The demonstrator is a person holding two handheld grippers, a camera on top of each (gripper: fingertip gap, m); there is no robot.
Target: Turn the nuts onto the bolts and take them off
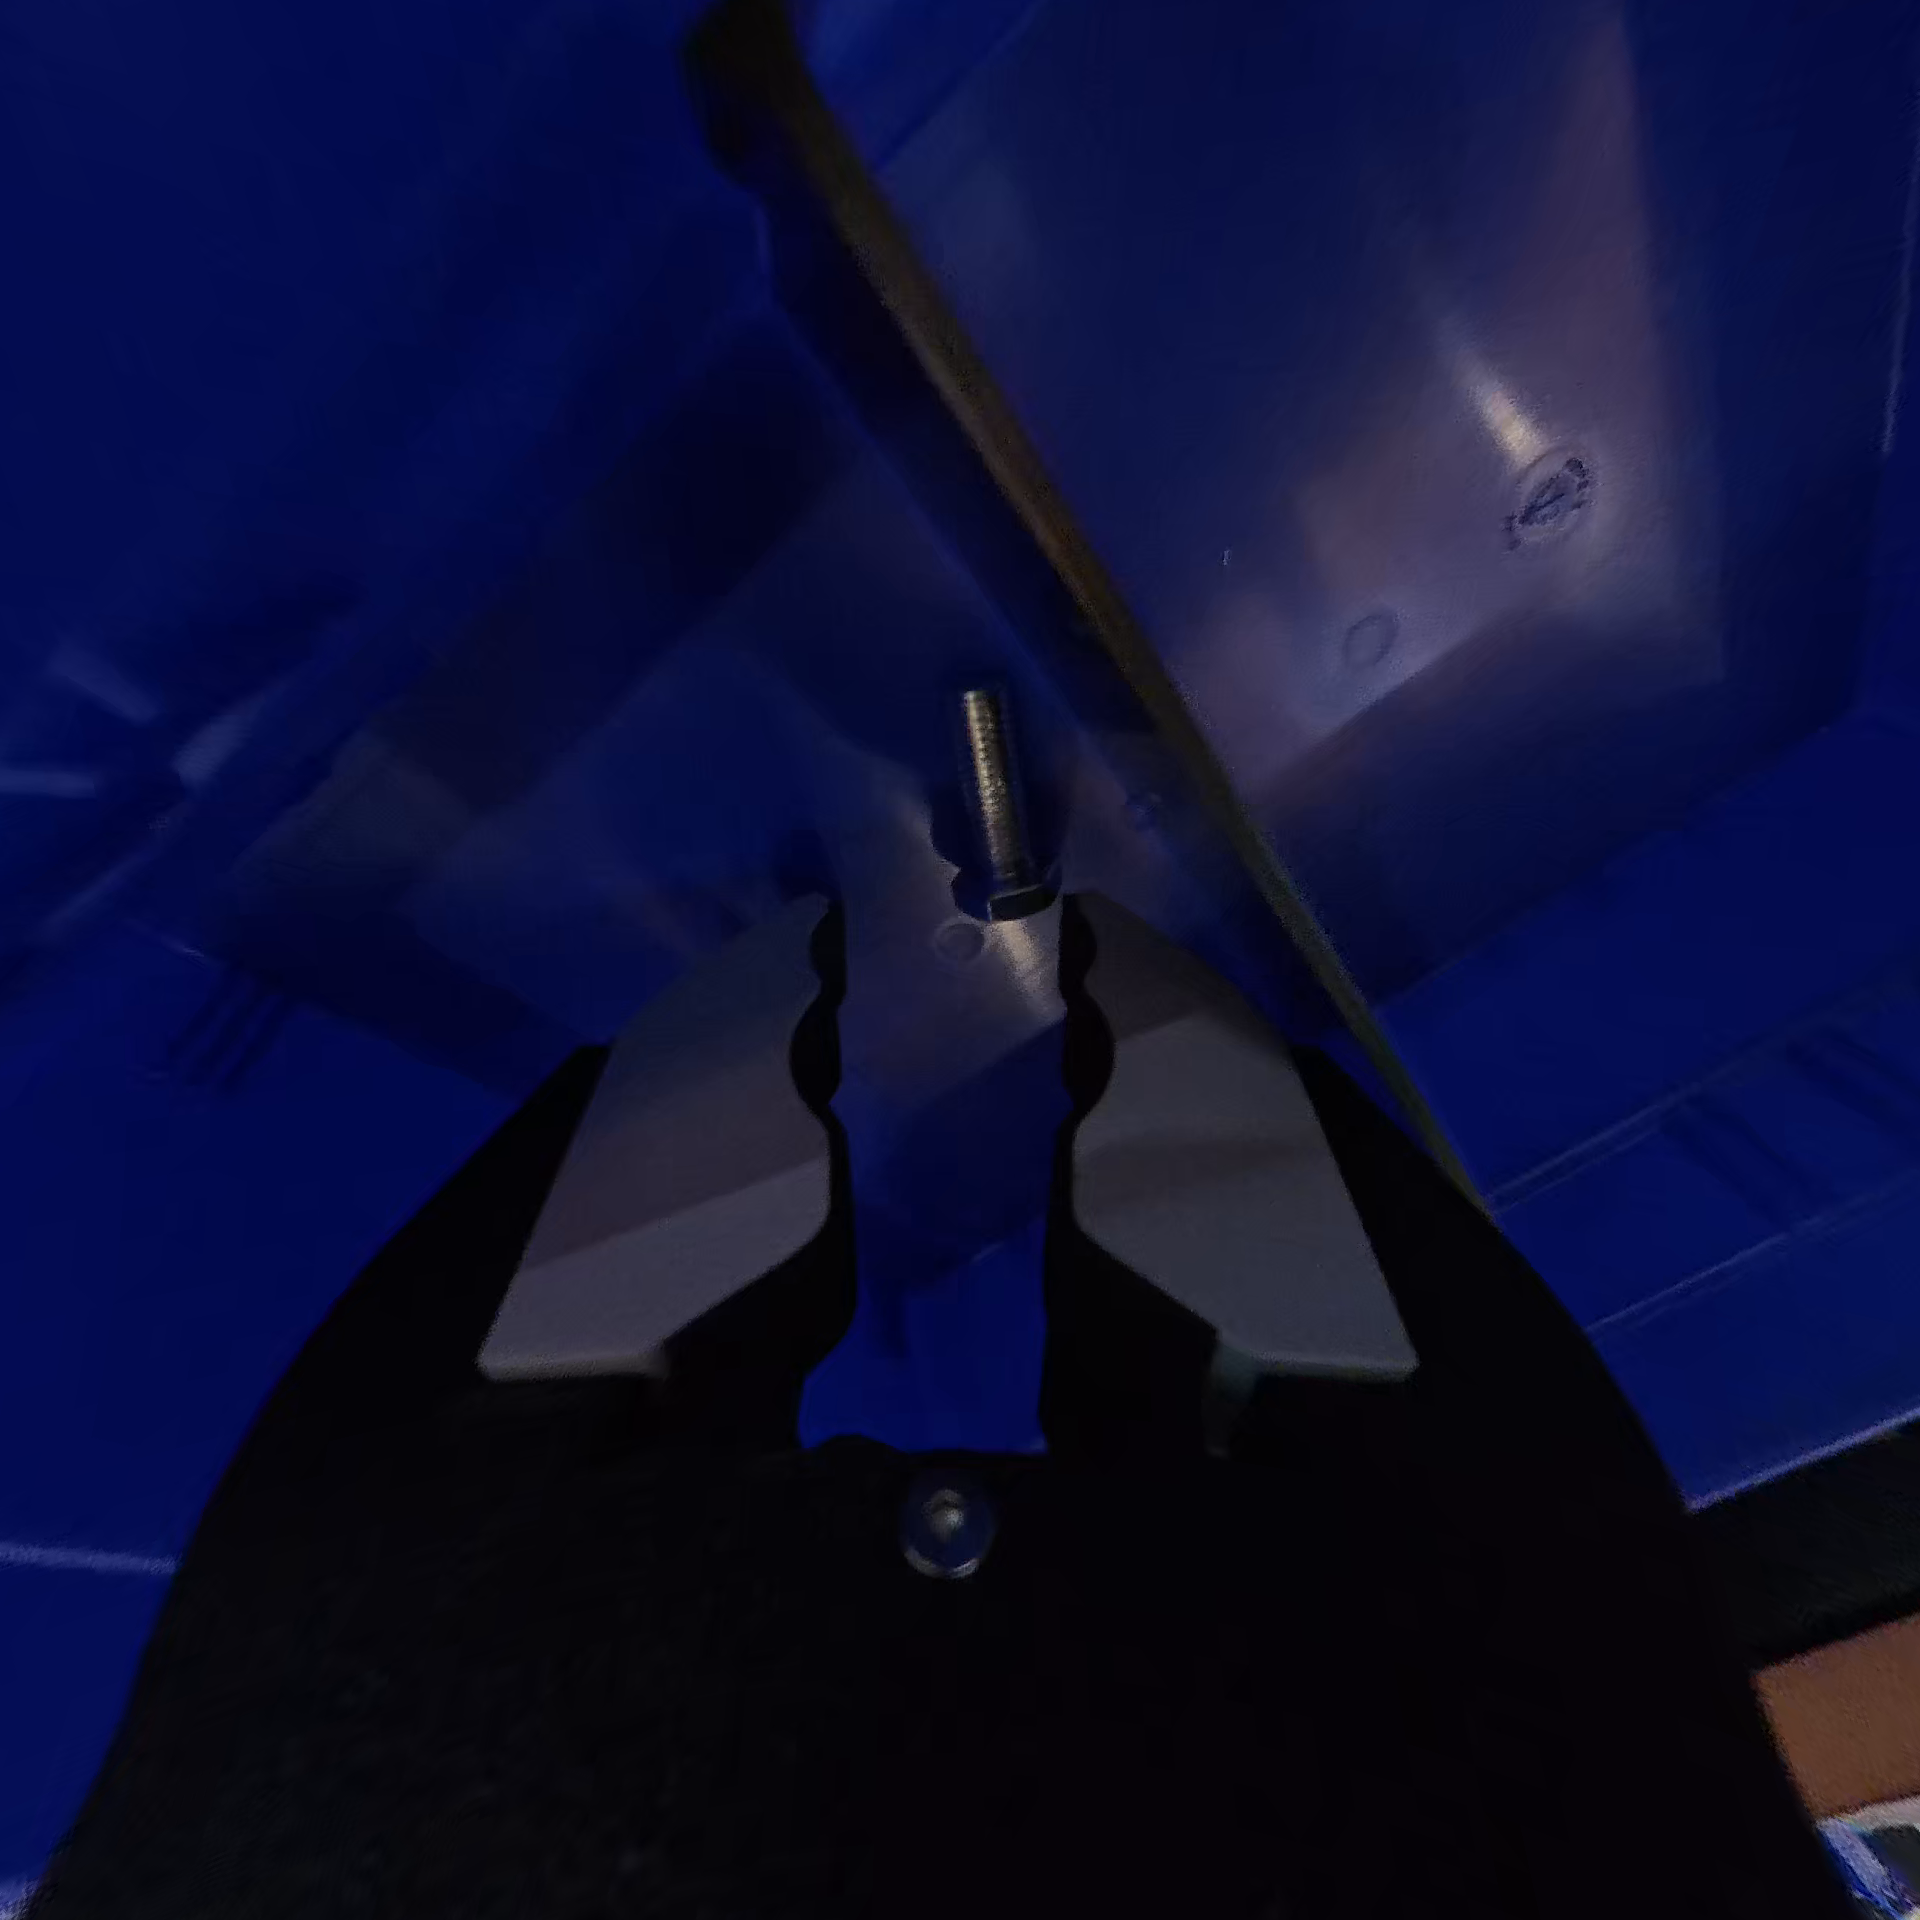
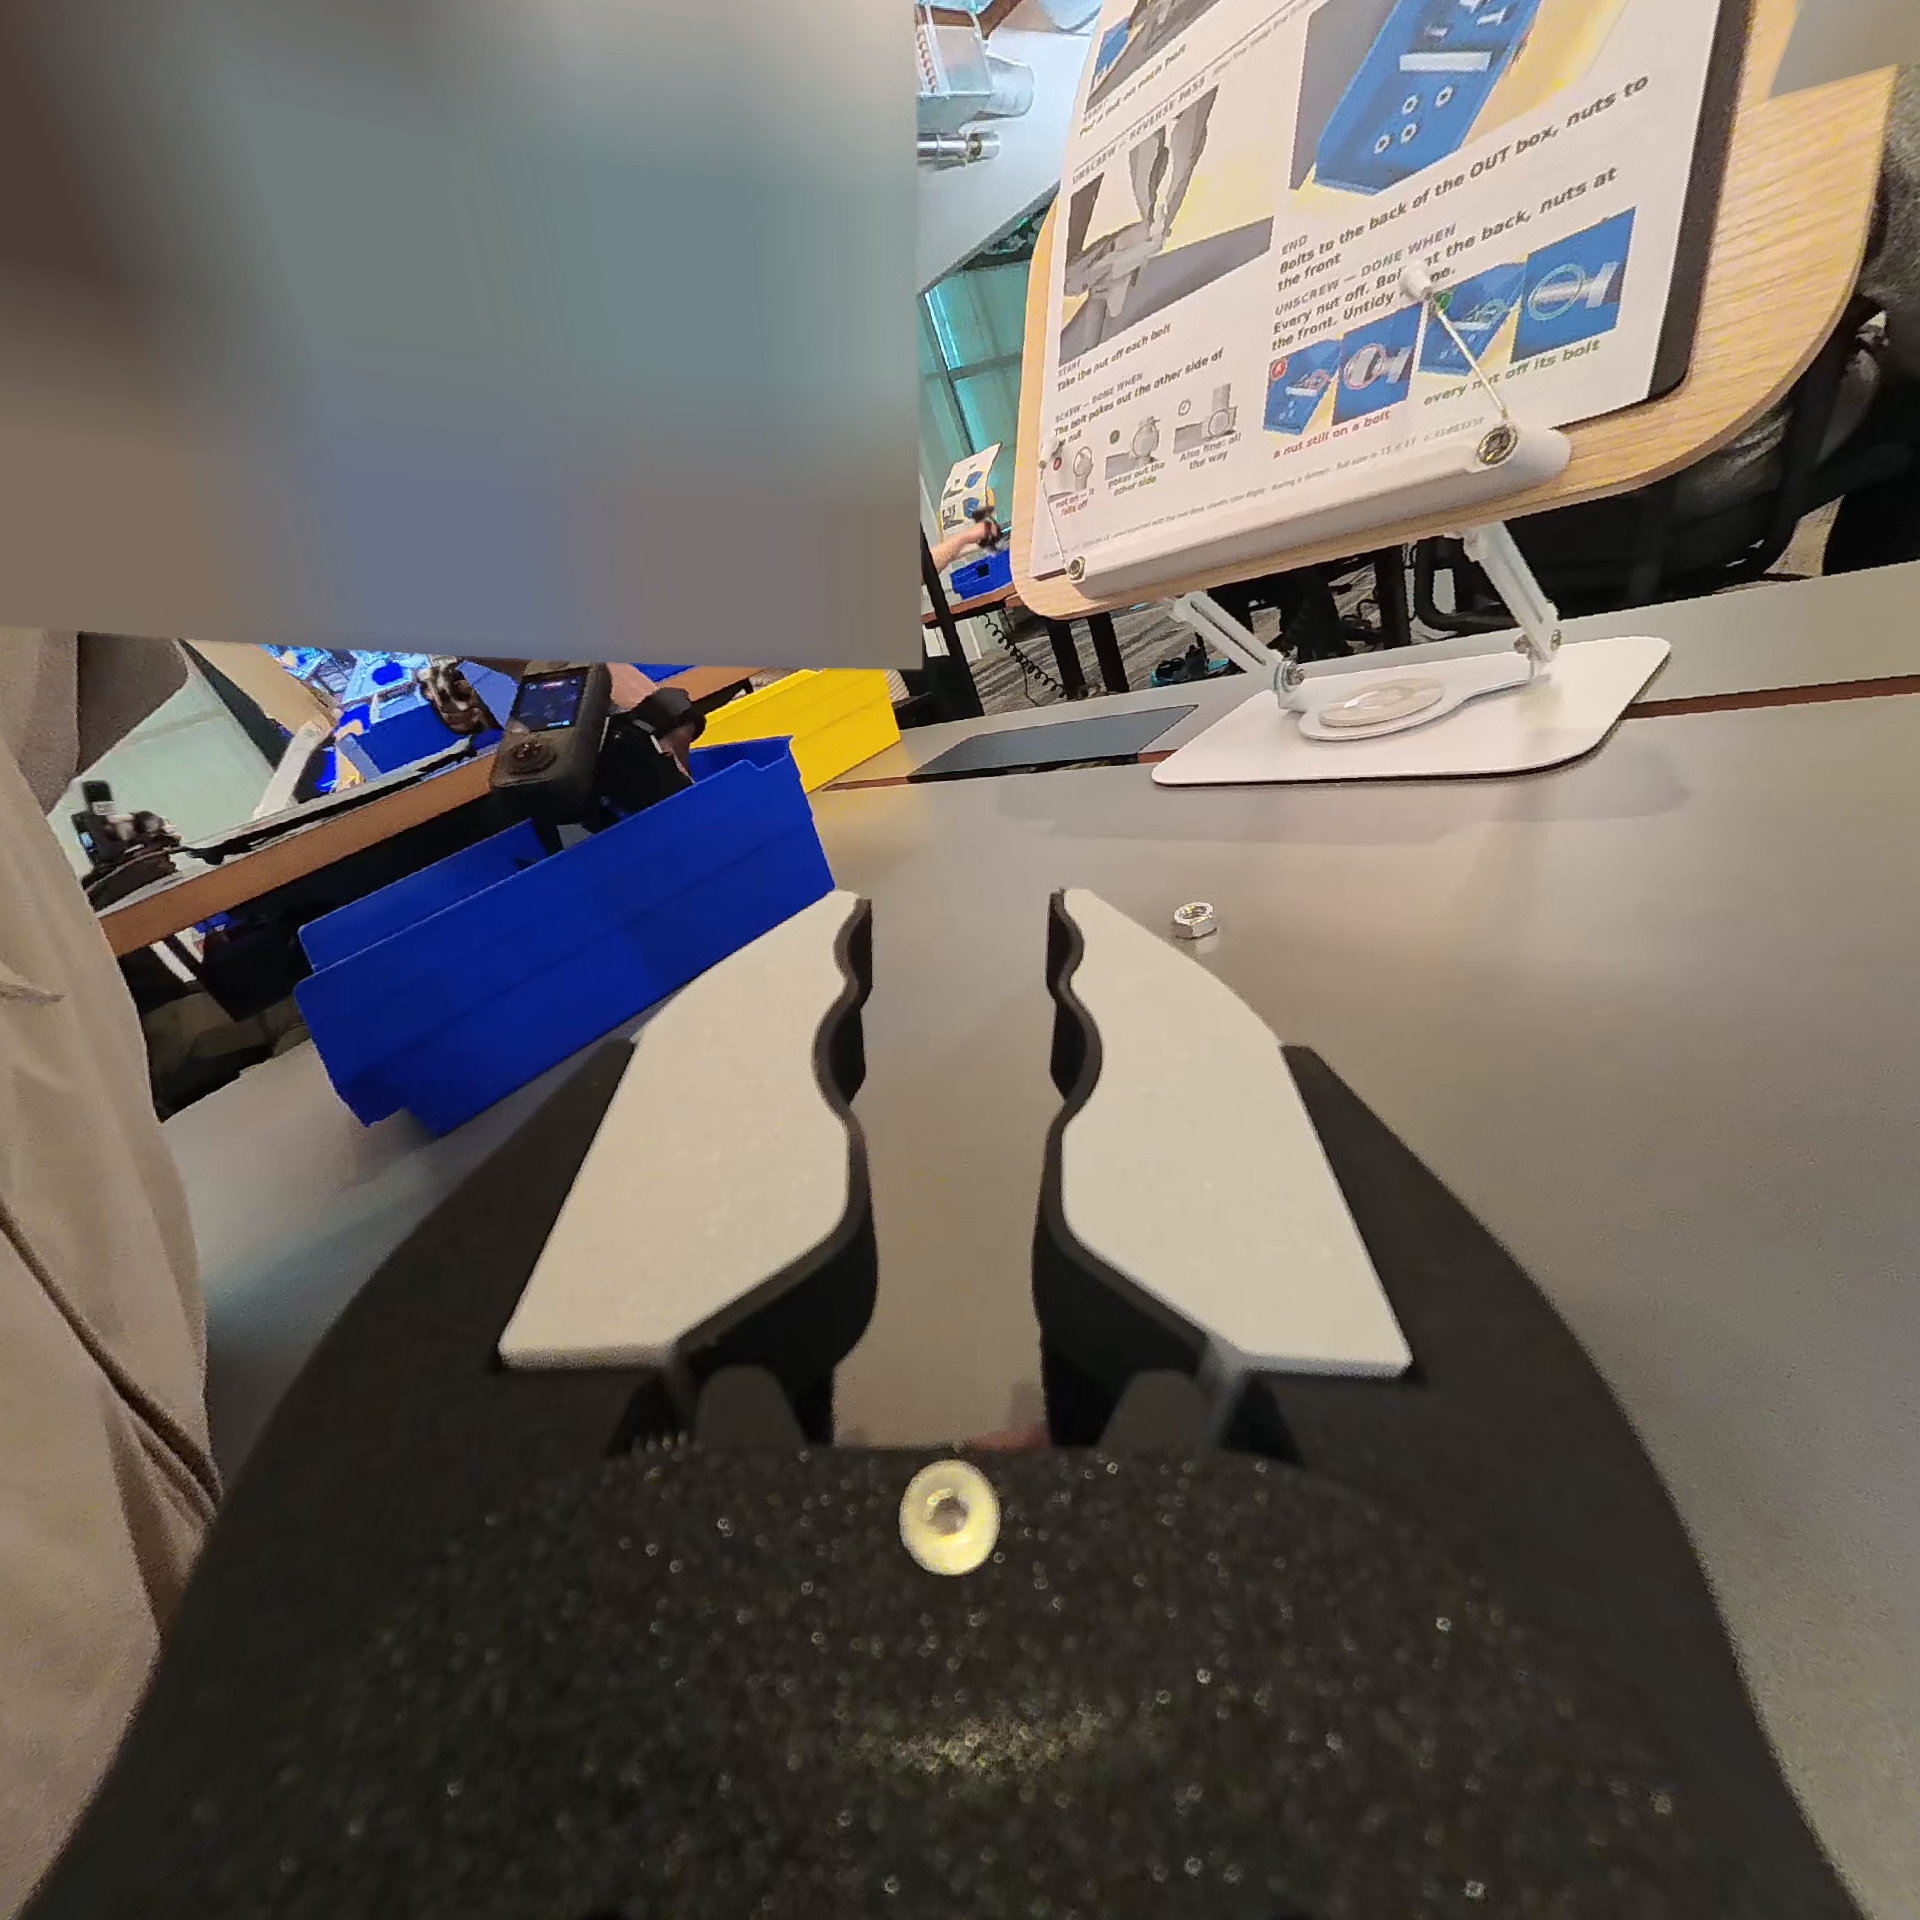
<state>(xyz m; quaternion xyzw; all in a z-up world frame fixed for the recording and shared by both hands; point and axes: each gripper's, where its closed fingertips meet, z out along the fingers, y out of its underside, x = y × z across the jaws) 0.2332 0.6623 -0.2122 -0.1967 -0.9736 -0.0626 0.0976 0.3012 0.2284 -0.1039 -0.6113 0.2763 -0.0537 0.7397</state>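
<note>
The left gripper (image 1: 943,904) reaches down inside a blue bin (image 1: 1558,312), its jaws parted with nothing between them. A single bolt (image 1: 995,805) lies on the bin floor just past the tips, at about 1 o'clock from the gap. Its hex head sits nearest, almost touching the right-hand finger tip, and its threaded shank runs away toward 12 o'clock, so the long axis lies nearly in line with the fingers rather than across them. A dark divider (image 1: 1039,499) crosses the bin at a slant close to the bolt's right side. No nut shows on the bolt.

The right gripper (image 2: 958,909) hovers over the grey table (image 2: 1558,1143), jaws likewise parted and empty. A loose nut (image 2: 1195,920) rests on the table at 1 o'clock from its tips, just beside the right-hand finger. The bin (image 2: 561,966) stands well off at 10 o'clock, with a sheet on a stand (image 2: 1351,312) at 1 o'clock beyond.

The left gripper is plainly nearer the bolt, the right nearer the nut. My judgement is that a small shift rightward would centre the bolt head between the left jaws.
</note>
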